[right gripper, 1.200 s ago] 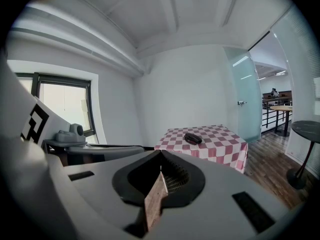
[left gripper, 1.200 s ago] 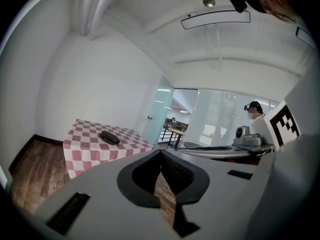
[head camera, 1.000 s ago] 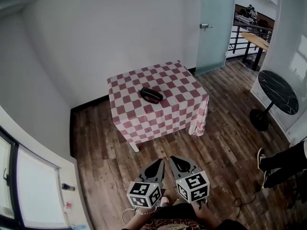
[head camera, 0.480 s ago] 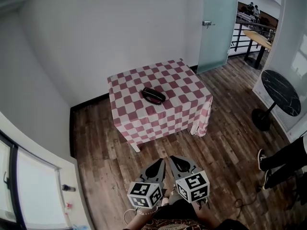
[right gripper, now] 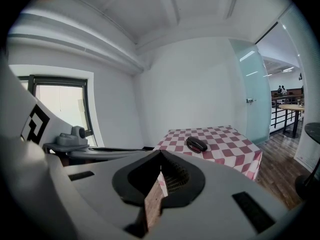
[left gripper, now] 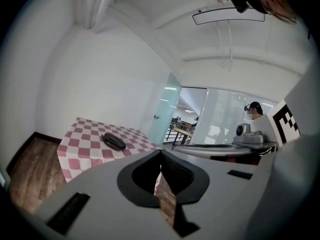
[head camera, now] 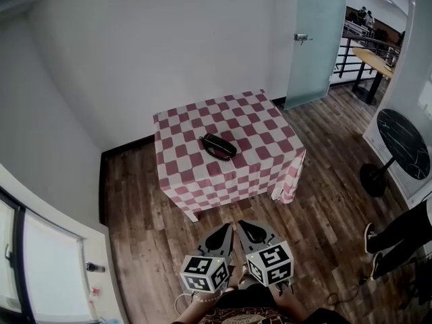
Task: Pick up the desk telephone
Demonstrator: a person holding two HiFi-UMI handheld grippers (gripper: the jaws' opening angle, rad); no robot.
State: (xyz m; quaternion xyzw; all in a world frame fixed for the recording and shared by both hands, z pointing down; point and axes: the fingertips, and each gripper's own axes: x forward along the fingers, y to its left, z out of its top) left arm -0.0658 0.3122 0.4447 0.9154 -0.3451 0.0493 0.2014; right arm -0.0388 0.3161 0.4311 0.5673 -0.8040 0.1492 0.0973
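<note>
The desk telephone (head camera: 219, 147) lies on the table (head camera: 183, 171), long axis far-left to near-right. Left gripper (head camera: 225, 228) and right gripper (head camera: 241, 225) are closed, empty.

A small table (head camera: 196, 184) draped in a red-and-white checked cloth stands on a wooden floor (head camera: 138, 214). A dark desk telephone (head camera: 218, 147) lies near the table's middle.
</note>
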